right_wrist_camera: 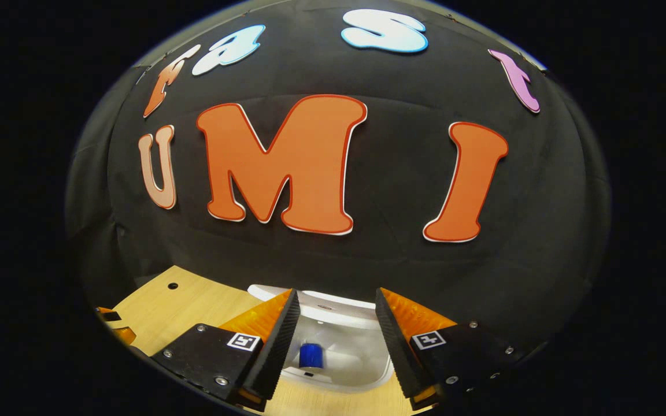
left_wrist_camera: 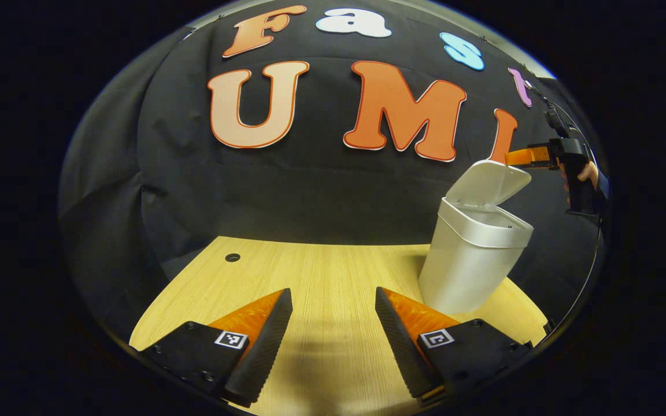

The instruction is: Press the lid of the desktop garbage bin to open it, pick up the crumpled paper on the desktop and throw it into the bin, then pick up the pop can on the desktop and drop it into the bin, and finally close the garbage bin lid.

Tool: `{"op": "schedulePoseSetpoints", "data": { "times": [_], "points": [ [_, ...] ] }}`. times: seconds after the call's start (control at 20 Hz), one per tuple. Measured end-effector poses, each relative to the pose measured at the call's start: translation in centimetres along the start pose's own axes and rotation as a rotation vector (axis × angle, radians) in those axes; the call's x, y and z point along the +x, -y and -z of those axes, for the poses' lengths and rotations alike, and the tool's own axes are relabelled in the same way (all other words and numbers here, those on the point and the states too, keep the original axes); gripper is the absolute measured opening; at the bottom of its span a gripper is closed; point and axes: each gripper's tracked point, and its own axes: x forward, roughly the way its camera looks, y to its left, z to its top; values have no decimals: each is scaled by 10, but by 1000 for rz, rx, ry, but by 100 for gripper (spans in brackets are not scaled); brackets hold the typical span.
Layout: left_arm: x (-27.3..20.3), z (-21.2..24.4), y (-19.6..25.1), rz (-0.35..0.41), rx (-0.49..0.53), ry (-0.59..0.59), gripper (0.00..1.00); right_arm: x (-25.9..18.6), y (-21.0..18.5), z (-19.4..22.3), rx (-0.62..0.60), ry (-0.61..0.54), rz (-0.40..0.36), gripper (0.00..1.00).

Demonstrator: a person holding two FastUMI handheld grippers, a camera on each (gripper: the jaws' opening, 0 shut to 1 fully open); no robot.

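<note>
— left gripper view: where do we see the garbage bin [left_wrist_camera: 472, 254]?
— on the wooden desktop [left_wrist_camera: 321, 277], ahead and right of our left gripper [left_wrist_camera: 333, 335], whose fingers are spread with nothing between them. the lid [left_wrist_camera: 492, 182] is tilted up.
— and our right gripper [right_wrist_camera: 333, 341]?
— spread too, hovering over the open bin [right_wrist_camera: 339, 352]; a blue pop can [right_wrist_camera: 310, 355] lies inside, below the fingers.

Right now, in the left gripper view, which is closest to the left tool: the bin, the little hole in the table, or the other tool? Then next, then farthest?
1. Bin, just ahead on the right.
2. Hole, farther back on the left of the table.
3. Other tool, up high beside the bin's open lid; whether it lies beyond the hole is hard to call.
</note>
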Motion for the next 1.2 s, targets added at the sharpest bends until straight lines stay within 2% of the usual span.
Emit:
{"op": "schedulePoseSetpoints", "data": {
  "times": [0.5,0.9,1.2],
  "points": [
    [3,9,-5,0,5,-41,93,-8,-18,63,54,-117,-23,80],
    [5,14,-4,8,23,-62,92,-4,-26,95,47,-195,-18,81],
    [6,17,-6,-3,23,-76,93,4,-29,106,117,-240,-15,81]
  ]
}}
